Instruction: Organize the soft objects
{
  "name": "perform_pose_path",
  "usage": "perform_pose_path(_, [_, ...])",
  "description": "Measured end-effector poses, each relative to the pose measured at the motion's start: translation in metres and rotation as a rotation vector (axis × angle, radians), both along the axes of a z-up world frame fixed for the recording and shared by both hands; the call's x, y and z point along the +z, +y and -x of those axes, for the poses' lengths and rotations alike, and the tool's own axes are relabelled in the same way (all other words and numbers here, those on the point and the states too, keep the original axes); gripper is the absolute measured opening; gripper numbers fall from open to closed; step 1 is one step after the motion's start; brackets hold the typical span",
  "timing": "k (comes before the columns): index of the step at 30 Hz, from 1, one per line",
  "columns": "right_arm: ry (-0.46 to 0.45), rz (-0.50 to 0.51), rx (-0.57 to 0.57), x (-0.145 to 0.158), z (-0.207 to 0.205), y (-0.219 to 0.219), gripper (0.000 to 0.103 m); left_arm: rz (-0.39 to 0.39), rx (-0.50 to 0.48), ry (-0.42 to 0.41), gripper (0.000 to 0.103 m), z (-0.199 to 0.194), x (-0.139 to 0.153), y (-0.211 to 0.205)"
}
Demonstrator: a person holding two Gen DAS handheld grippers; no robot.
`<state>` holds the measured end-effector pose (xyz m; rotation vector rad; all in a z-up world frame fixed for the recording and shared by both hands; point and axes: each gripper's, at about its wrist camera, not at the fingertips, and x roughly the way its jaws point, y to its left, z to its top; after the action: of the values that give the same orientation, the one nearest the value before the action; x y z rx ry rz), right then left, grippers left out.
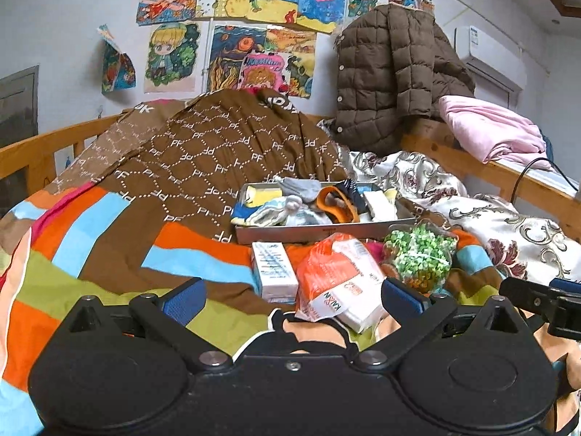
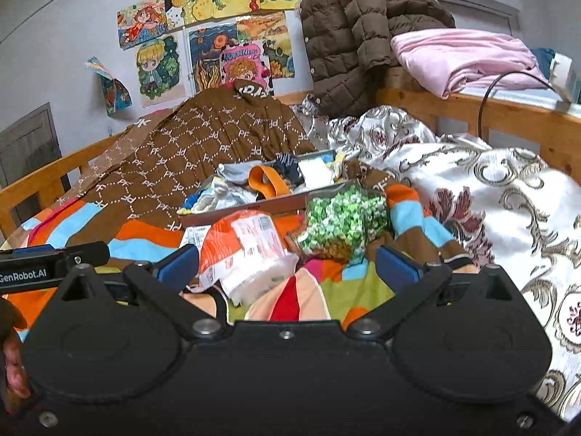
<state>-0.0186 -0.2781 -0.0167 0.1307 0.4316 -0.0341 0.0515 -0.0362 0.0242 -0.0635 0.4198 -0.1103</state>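
Bed with striped bedspread [image 1: 90, 250], brown patterned quilt [image 1: 218, 145] heaped far left, floral satin cover [image 2: 490, 189] right, quilted jacket [image 1: 392, 72] hung at the far rail. Mid-scene, a shallow grey tray [image 1: 312, 230] holds socks and small cloths. Just near of it lie a white carton [image 1: 274, 269], an orange-white tissue pack [image 1: 337, 279] and a green-speckled bag [image 1: 421, 254]. Left gripper [image 1: 290, 296] and right gripper [image 2: 287, 265] both hover released, jaws wide, holding nothing. Suggested approach: take the tissue pack across its middle, squeezing lightly; the neighbouring bag and carton crowd the jaw path.
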Motion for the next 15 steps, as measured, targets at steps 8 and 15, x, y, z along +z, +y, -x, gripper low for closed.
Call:
perform_pose_path(8, [0.019, -0.03, 0.006, -0.009, 0.002, 0.003, 0.102, 0.005, 0.021, 0.015, 0.102, 0.002, -0.003, 0.003])
perform_pose_path(15, [0.016, -0.024, 0.011, -0.013, 0.002, 0.007, 0.102, 0.0, 0.025, 0.025, 0.102, 0.003, -0.005, 0.002])
